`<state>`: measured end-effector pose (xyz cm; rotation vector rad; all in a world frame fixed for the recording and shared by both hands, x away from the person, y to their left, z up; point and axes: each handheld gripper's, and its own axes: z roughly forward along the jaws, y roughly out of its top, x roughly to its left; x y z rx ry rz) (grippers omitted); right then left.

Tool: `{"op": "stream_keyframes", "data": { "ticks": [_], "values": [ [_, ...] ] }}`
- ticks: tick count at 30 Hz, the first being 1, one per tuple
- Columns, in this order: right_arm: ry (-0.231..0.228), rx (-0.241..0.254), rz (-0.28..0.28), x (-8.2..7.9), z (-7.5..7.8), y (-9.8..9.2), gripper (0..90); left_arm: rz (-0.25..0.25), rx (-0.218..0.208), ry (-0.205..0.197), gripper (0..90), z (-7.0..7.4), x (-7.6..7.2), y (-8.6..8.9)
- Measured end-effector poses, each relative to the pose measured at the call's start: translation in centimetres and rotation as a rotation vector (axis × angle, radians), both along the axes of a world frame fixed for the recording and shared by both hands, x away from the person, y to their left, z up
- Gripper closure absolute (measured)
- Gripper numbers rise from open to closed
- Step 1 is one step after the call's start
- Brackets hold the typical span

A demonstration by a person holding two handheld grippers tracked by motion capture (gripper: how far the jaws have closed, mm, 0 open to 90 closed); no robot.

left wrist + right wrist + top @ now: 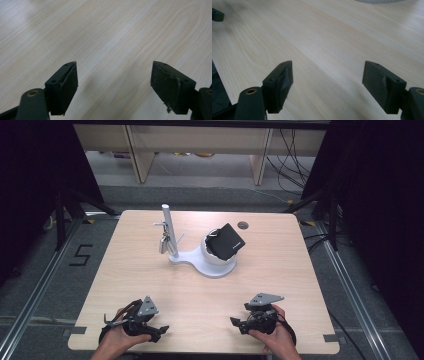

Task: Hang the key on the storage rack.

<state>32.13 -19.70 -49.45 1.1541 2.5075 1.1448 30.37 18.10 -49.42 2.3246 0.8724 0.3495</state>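
Observation:
My left gripper (159, 331) rests low over the near left part of the wooden table (150, 285), held in a hand. Its jaws (113, 80) stand wide apart with bare wood between them. My right gripper (236, 324) sits near the front right, also in a hand. It too is open (327, 80) and holds nothing. Farther back, mid-table, a white stand (197, 260) carries an upright post (167, 227) with a metal padlock (163, 242) hanging from its hook. A black wallet-like case (227, 241) lies tilted in the stand's white bowl (217, 259).
A round cable hole (243, 225) is set in the table's far edge. Black curtains flank both sides, and wooden shelving with cables stands behind. The stand's white base edge (382, 1) shows at the top of the right gripper view.

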Motion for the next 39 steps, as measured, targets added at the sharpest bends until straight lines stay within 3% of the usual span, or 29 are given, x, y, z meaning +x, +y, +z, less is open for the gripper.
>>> {"op": "stream_keyframes", "data": {
  "ticks": [4,12,15,17,21,24,26,39],
  "values": [
    [-0.004,-0.004,-0.001,0.0,0.0,0.2,25.7,0.009,-0.008,-0.028,20.7,-0.1,-0.6,0.4],
    [-0.010,-0.003,0.000,-0.2,0.1,0.3,25.7,0.031,-0.018,-0.033,18.6,-1.1,-1.5,0.9],
    [-0.005,-0.008,0.001,-0.2,0.0,0.5,25.7,0.027,-0.009,-0.062,18.5,-1.1,-1.7,0.9],
    [-0.014,0.008,-0.004,-0.2,-0.1,0.6,25.7,0.029,-0.013,-0.061,17.9,-1.0,-1.9,0.8],
    [-0.005,-0.010,0.004,-0.2,0.0,0.4,25.4,0.024,0.001,-0.060,17.7,-1.2,-1.9,0.8],
    [0.005,0.001,0.048,0.0,-0.1,0.4,25.4,0.019,-0.007,-0.056,17.6,-1.2,-2.0,0.7],
    [-0.009,-0.008,0.007,-0.2,-0.1,0.6,25.2,0.018,-0.009,-0.059,17.6,-1.2,-2.0,0.7],
    [0.001,-0.015,0.008,-0.2,0.0,0.6,24.9,0.044,-0.009,-0.060,17.5,-1.2,-1.8,1.0]
  ]
}}
